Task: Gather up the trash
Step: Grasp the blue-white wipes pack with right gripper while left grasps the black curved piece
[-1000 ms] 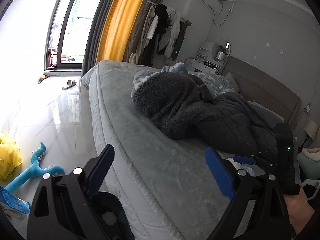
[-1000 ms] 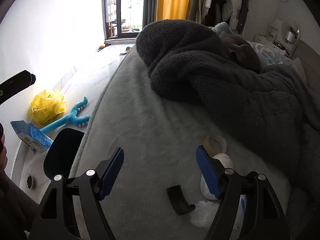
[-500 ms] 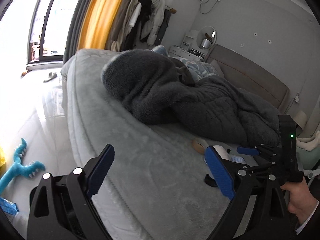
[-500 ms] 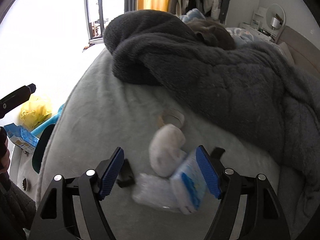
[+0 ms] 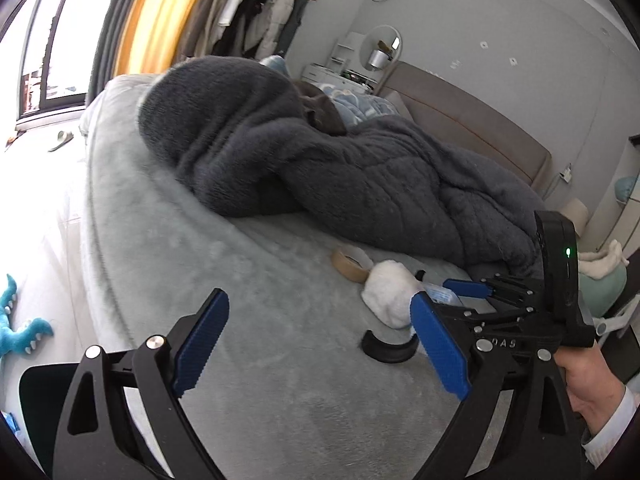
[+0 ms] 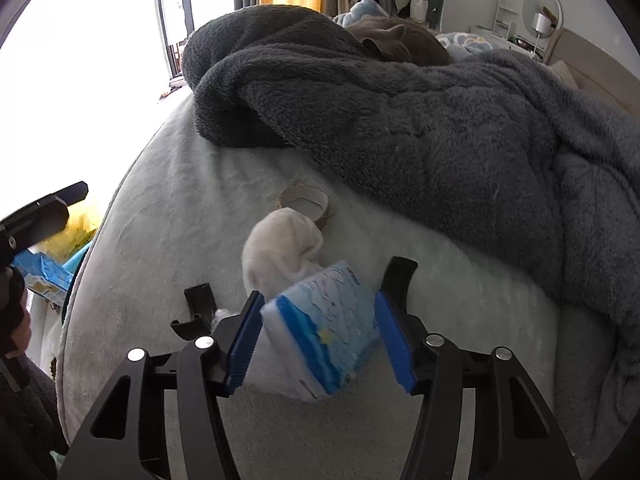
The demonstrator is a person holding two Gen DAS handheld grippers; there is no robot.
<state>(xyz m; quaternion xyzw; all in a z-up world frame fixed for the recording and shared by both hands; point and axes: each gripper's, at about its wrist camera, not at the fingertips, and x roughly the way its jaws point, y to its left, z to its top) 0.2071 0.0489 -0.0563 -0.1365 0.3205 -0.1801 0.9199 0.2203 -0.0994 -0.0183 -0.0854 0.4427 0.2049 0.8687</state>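
Observation:
A blue-and-white tissue packet [image 6: 326, 328] lies on the grey bed [image 6: 168, 216] between the pads of my right gripper [image 6: 320, 340], whose jaws have closed in around it and touch its sides. Behind it lie a white fluffy sock [image 6: 280, 240], a tape roll [image 6: 306, 204] and two black curved pieces [image 6: 200, 312]. In the left wrist view my left gripper [image 5: 320, 340] is open and empty above the bed, with the sock [image 5: 388, 292], tape roll [image 5: 350, 262], a black piece [image 5: 386, 350] and the right gripper [image 5: 472, 292] ahead.
A dark grey fleece blanket [image 6: 400, 120] is heaped across the bed behind the trash. On the floor at the left lie a blue toy [image 5: 20, 328], a yellow bag [image 6: 76, 236] and a blue packet [image 6: 44, 276]. A headboard [image 5: 472, 128] and dresser [image 5: 340, 76] stand at the back.
Both grippers moved forward over the bed toward the trash. The right gripper's jaws narrowed from wide open onto the tissue packet.

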